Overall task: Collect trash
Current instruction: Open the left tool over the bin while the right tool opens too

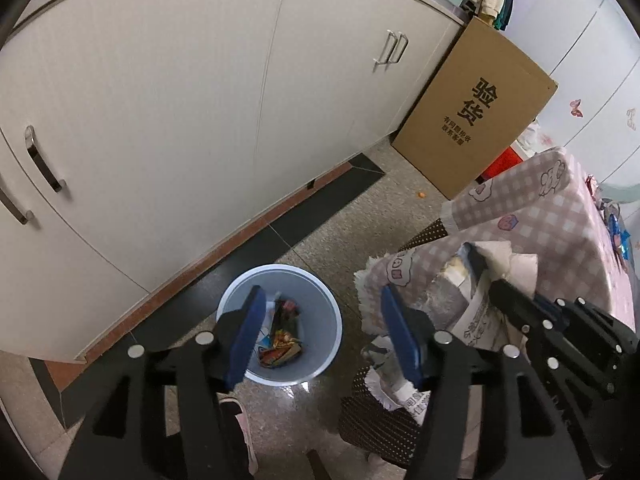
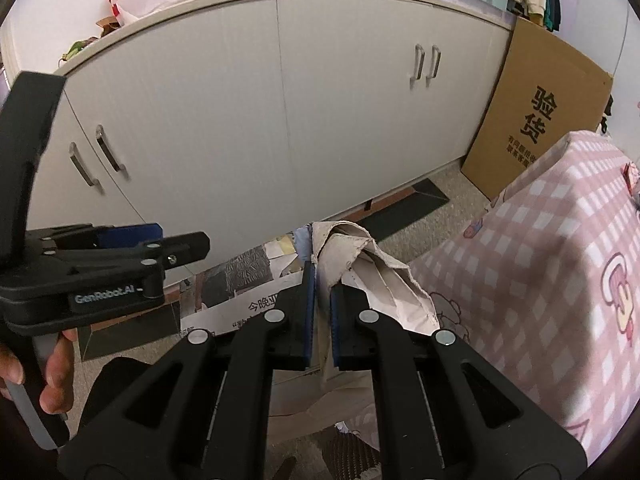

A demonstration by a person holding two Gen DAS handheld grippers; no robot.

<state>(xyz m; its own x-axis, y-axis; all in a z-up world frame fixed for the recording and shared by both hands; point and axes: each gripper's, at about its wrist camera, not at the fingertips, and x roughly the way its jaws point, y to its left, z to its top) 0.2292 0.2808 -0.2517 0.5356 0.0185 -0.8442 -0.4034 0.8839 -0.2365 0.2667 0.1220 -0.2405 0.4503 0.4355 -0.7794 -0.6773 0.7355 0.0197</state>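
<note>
Left hand-held gripper [image 1: 320,336]: released, empty, above bin [image 1: 328,308]. Right hand-held gripper [image 2: 322,312]: clenched on paper scrap [image 2: 372,268], beside bin; best carried over bin before release.

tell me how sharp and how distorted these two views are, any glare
Left wrist view: strong fisheye bends the white cabinet doors, dark vignette corners, a faint sheen on the speckled floor, round pale blue bin sharp. Right wrist view: same curvature, crumpled beige paper crisp.
</note>
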